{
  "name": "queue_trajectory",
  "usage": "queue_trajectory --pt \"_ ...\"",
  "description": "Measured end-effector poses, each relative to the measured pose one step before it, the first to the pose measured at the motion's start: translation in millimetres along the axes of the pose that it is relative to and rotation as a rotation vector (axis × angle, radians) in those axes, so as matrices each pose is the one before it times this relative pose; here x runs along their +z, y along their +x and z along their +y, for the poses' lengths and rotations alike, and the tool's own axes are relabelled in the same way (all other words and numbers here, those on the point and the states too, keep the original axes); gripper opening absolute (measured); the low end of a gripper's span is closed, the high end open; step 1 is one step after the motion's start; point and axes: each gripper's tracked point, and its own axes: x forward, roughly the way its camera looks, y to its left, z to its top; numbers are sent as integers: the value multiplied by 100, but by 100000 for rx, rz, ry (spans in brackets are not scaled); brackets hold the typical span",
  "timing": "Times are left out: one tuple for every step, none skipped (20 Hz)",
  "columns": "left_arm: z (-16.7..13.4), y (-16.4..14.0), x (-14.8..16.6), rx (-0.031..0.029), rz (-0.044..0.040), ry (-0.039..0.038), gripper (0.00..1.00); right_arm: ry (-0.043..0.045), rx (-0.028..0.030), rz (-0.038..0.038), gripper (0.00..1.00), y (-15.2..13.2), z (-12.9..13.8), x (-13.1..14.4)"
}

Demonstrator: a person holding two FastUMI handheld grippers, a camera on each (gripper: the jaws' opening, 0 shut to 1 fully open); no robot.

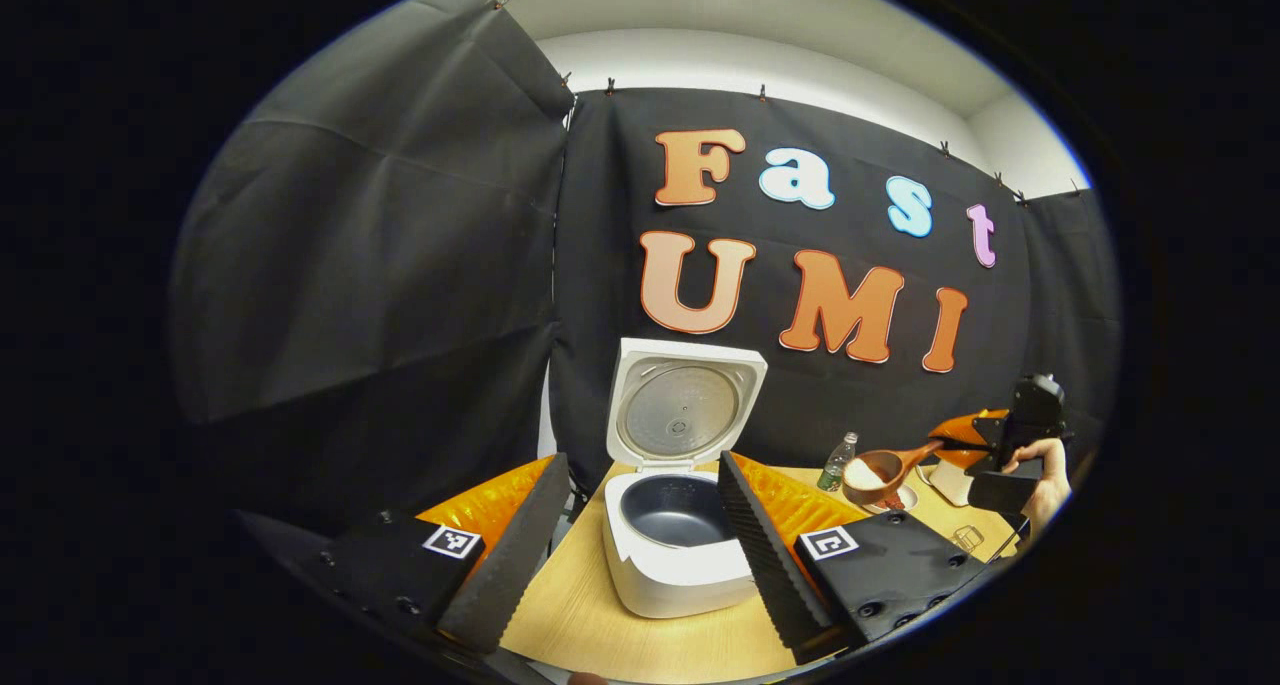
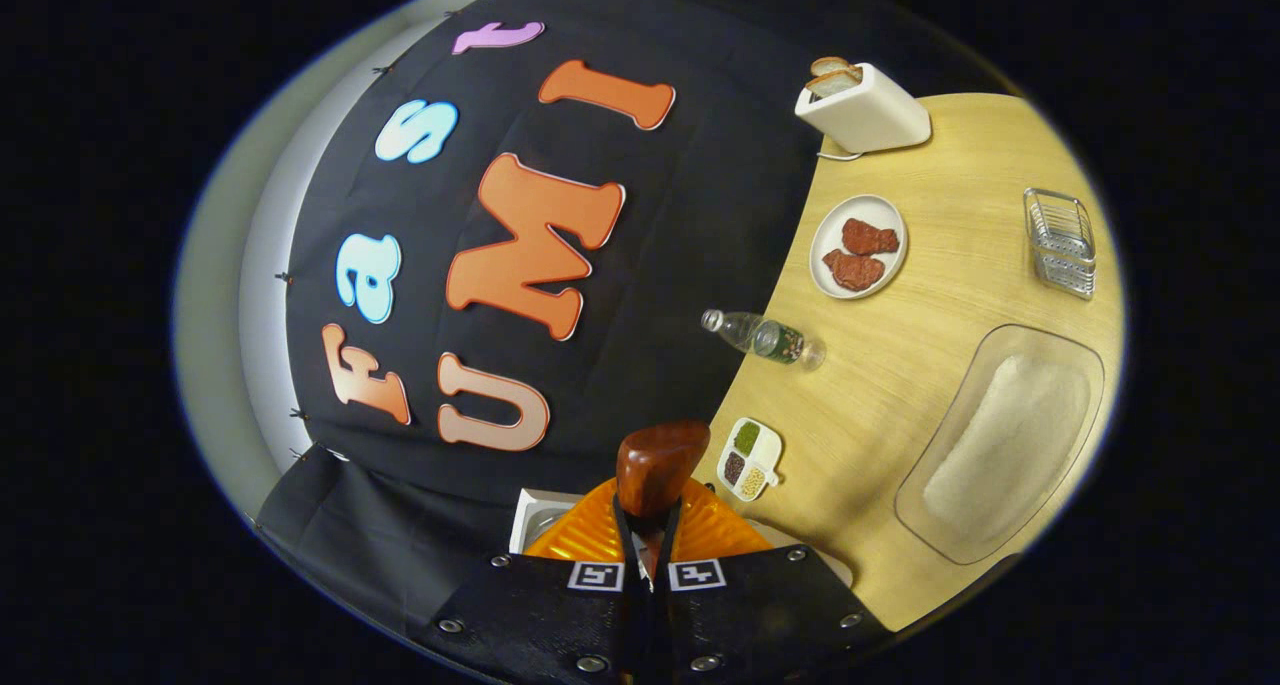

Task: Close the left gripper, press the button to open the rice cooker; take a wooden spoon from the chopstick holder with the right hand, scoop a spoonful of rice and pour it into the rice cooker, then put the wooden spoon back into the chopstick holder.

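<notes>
R tool (image 2: 645, 555) clenched on wooden spoon (image 1: 885, 468) w/ rice; L tool (image 1: 640, 525) released, facing open rice cooker (image 1: 680, 555).

wooden table (image 2: 930, 385), rice cooker (image 1: 678, 540), bottle (image 2: 762, 337), toaster (image 2: 866, 110)

In the left gripper view, the near finger (image 1: 770, 545) covers the right side of the rice cooker (image 1: 680, 555), and the label on the small bottle (image 1: 838, 462) is too small to tell. In the right gripper view, the wooden spoon (image 2: 655, 470) shows its bowl end-on, its handle hidden between the fingers (image 2: 625, 555), while the cooker's lid (image 2: 535, 525) peeks out behind them.
</notes>
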Motion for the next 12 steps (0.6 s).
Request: queue_trajectory --pt "431 -2 57 338 -55 187 100 -882 647 1118 2 761 1058 -1123" --pt "622 261 -2 747 -53 57 100 -830 569 1308 0 778 910 -967" --pt "573 114 118 591 -308 -475 100 -1022 320 1183 2 908 783 -822" --pt "351 86 112 -153 -46 -1087 100 -1299 -38 871 2 856 692 -836" --pt "300 66 111 -544 195 -1224 100 -2089 7 310 2 795 688 -594" --pt "496 21 -106 -157 194 -840 100 -2810 -205 -258 2 536 651 -437" --pt "429 87 87 10 8 -319 100 -3279 -289 -565 2 610 595 -243" --pt "461 52 113 81 -190 -37 100 -3547 -110 -647 2 553 737 -260" --pt "377 62 78 42 -141 -6 100 -3215 -207 -623 2 515 419 -204" --pt "192 111 85 -177 75 -92 100 -2641 -446 -95 2 363 355 -327" --pt "124 113 69 -319 38 28 100 -1866 -376 2 2 456 165 -196" --pt "151 -13 -51 -114 101 439 100 -1556 -120 55 2 279 237 -308"
